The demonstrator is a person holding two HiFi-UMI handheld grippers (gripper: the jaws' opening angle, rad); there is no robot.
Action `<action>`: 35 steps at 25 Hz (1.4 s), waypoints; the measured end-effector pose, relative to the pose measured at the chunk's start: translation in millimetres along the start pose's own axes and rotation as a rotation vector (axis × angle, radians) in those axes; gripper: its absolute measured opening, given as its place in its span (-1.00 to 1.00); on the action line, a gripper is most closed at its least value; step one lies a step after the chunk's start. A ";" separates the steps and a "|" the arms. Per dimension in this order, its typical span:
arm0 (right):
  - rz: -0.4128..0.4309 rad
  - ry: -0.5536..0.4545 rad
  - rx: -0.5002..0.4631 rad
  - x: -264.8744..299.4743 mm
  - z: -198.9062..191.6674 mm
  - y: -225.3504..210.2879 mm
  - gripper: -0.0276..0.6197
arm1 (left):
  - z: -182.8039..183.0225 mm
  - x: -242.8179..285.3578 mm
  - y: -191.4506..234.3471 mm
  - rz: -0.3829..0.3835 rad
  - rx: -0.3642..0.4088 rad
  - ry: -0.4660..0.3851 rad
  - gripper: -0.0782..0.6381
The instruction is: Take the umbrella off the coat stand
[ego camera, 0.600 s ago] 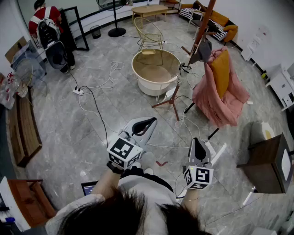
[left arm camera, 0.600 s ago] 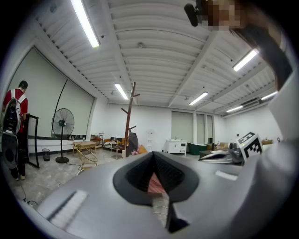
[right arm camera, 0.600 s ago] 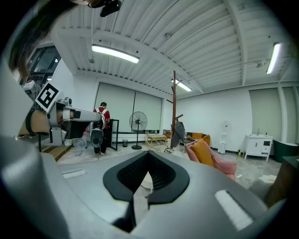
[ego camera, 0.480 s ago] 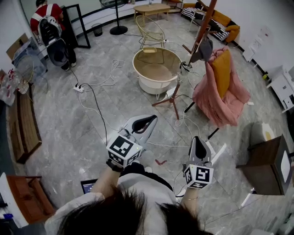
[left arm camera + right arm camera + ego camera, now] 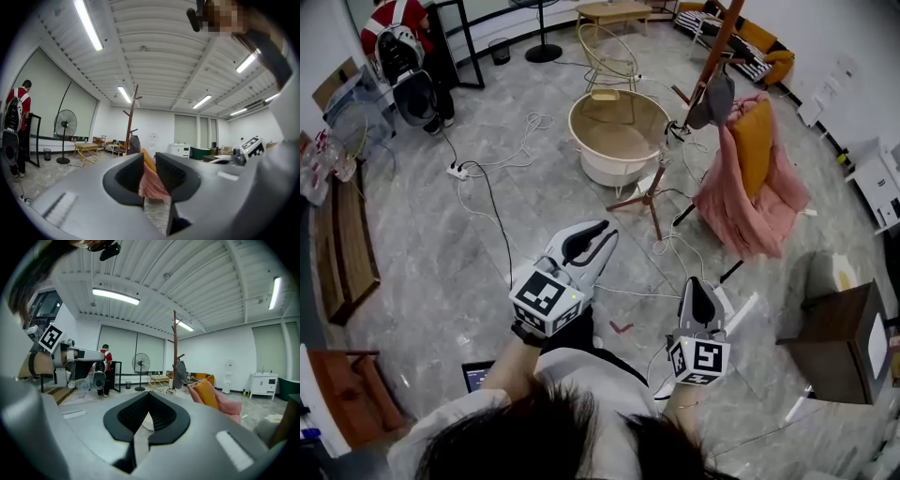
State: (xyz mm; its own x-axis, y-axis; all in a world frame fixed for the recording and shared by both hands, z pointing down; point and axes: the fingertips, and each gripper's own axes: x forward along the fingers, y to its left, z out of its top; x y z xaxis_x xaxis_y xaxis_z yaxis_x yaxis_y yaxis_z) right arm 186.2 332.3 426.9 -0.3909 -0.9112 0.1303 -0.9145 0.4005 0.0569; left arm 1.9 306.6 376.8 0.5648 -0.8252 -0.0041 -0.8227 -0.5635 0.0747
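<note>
The wooden coat stand [image 5: 718, 45] rises at the far right of the room, across the floor from me. A dark grey folded umbrella [image 5: 713, 100] hangs from one of its pegs. The left gripper view shows the stand [image 5: 131, 112] and the umbrella [image 5: 134, 144] small and far ahead. So does the right gripper view, with the stand [image 5: 175, 348] and the umbrella [image 5: 179, 373]. My left gripper [image 5: 602, 232] is held level in front of me, shut and empty. My right gripper [image 5: 697, 284] is beside it, also shut and empty. Both are far short of the stand.
A round beige tub [image 5: 619, 136] and a small tripod [image 5: 648, 200] stand between me and the coat stand. A pink beanbag [image 5: 748, 202] with an orange cushion sits to its right. Cables [image 5: 492, 202] trail over the floor. A dark cabinet [image 5: 834, 333] stands at right, and a person [image 5: 394, 37] at far left.
The head view has shifted slightly over the floor. Both grippers stay shut and keep about the same place in front of the person.
</note>
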 end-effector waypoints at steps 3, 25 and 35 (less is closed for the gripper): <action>0.000 0.001 0.001 14.3 -1.4 -4.7 -0.91 | -1.6 13.2 9.5 -0.005 -0.005 -0.004 -0.52; -0.017 0.028 -0.016 260.3 33.8 -44.4 -0.91 | 12.2 191.3 196.9 -0.091 -0.012 0.032 0.02; -0.082 0.072 -0.001 303.2 28.5 -35.7 -0.91 | 0.4 219.1 242.8 -0.152 -0.060 0.061 0.15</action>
State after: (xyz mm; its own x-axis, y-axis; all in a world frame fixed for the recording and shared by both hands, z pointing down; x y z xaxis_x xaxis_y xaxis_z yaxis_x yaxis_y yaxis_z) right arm 97.3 38.9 436.2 -0.3060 -0.9317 0.1957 -0.9432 0.3247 0.0710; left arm -74.1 -11.1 393.7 0.6869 -0.7256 0.0401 -0.7231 -0.6770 0.1372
